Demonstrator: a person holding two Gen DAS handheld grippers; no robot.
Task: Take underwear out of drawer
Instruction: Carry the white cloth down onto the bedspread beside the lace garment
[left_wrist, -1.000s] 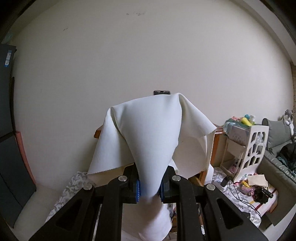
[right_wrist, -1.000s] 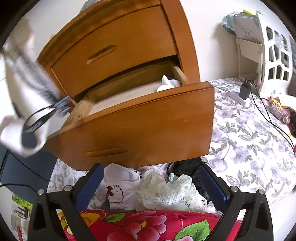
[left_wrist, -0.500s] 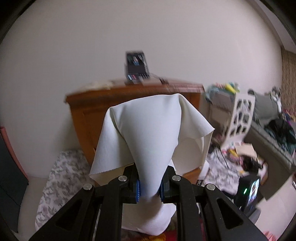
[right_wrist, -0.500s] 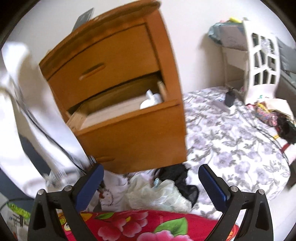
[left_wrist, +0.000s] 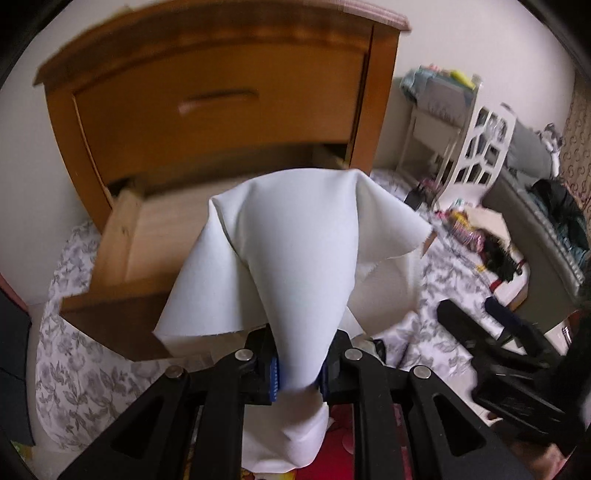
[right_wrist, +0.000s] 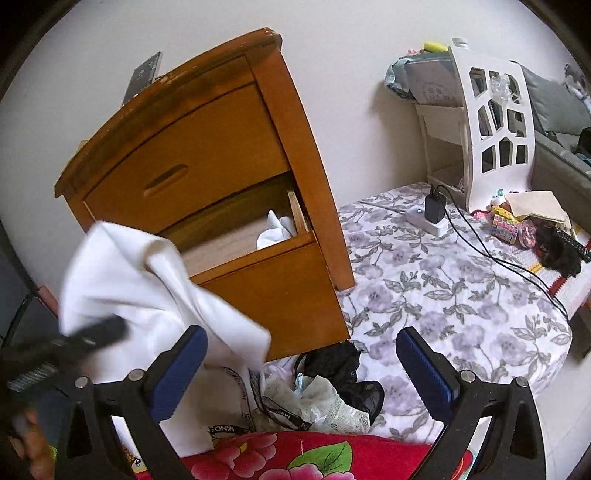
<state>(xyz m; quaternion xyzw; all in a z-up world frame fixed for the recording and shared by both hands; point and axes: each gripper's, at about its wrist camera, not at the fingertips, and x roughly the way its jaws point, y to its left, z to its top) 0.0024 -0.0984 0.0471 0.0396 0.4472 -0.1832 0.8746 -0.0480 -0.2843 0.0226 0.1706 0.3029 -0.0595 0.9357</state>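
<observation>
Left-wrist view, going left to right: the open drawer (left_wrist: 122, 258) juts from the wooden nightstand (left_wrist: 221, 92) on the left, its pale floor bare where it shows. In the centre the left gripper (left_wrist: 297, 373) is clamped on a cream piece of underwear (left_wrist: 295, 251); the cloth bunches between the blue pads and drapes in a cone over the fingers, already clear of the drawer and hanging near the person, above the floral mat (left_wrist: 85, 369).

Right-wrist view, same order: the cream garment sits at the left with the left gripper blurred beneath it. Just right of it, far inside the drawer's right corner, a white garment (right_wrist: 277, 230) lies crumpled against the side wall. Nearer, on the mat in front of the drawer, a pile of removed underwear (right_wrist: 325, 391) holds black, lace and white pieces. The right gripper (right_wrist: 301, 369) has its fingers wide apart, nothing between them.

The white garment lies up and slightly left of the right gripper's fingers, beyond the drawer front. I judge the empty right hand better placed for it. It is too crumpled to give a long axis. The reach must clear the drawer's front board and come down into that far right corner.
</observation>
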